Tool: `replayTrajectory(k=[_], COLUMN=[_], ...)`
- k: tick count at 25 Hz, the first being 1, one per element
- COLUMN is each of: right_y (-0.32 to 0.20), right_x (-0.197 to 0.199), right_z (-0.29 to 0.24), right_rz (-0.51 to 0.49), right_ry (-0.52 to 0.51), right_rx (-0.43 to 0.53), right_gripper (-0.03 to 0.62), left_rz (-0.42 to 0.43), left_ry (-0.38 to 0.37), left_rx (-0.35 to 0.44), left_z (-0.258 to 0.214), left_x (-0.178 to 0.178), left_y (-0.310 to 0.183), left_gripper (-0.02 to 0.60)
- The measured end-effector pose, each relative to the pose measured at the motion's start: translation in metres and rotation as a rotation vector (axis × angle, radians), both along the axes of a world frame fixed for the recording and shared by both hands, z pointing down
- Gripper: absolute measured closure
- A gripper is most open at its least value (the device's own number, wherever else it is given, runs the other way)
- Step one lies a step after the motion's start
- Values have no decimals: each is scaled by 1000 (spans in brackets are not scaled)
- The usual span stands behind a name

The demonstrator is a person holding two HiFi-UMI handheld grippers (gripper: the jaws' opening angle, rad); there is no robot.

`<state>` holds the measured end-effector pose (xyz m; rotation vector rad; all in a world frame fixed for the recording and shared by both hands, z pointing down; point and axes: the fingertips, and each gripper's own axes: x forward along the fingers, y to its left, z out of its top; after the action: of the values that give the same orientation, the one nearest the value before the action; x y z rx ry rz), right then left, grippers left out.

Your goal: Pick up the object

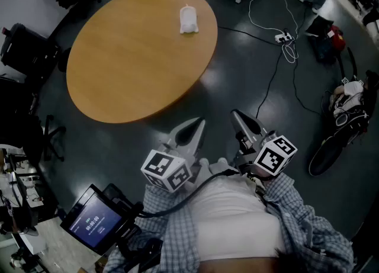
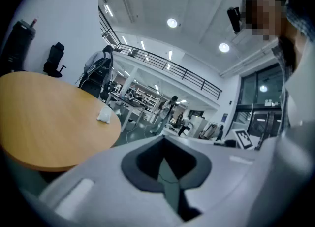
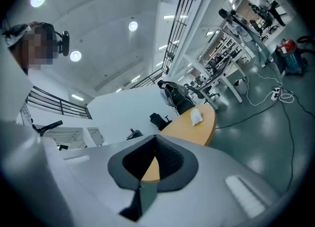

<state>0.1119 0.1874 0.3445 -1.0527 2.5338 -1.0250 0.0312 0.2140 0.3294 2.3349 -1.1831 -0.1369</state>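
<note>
Looking down, we see the big round table with a light brown wooden top (image 1: 118,58). It stands well apart from us, so we think we must walk to it first. If we step too fast, we could bump its edge and shake what lies on it.

Long thin cords (image 1: 270,82) run over the dark floor to the right of the table. If we go round that side, a foot could catch on one and we could trip.

Our left grey two-jaw claw (image 1: 199,122) and our right grey two-jaw claw (image 1: 235,114) hang close to our tummy. Both are clenched, with nothing between the jaws. If we reach out like this, the closed tips can only poke the thing, not grab it. We need to open one claw first.

The task's thing is a small white soft lump (image 1: 189,19), maybe a cloth or a little bag; we cannot tell which. It lies on the far side of the table top, near the far edge. A push could slide it off onto the floor. A pinch at its thin end could let it slip out.
</note>
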Motion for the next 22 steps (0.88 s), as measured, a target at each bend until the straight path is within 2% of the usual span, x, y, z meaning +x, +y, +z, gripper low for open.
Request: replayTrajectory(k=[15, 22], right_y=[0, 1], right_x=[4, 2], right_z=[1, 6], right_rz=[22, 47], right_ry=[-7, -6], right_rx=[-13, 15], right_gripper=[588, 588], left_rz=[6, 15], left_ry=[8, 3], left_rx=[4, 21], left_z=[1, 4], left_x=[1, -6], left_y=[1, 7], left_gripper=[578, 578])
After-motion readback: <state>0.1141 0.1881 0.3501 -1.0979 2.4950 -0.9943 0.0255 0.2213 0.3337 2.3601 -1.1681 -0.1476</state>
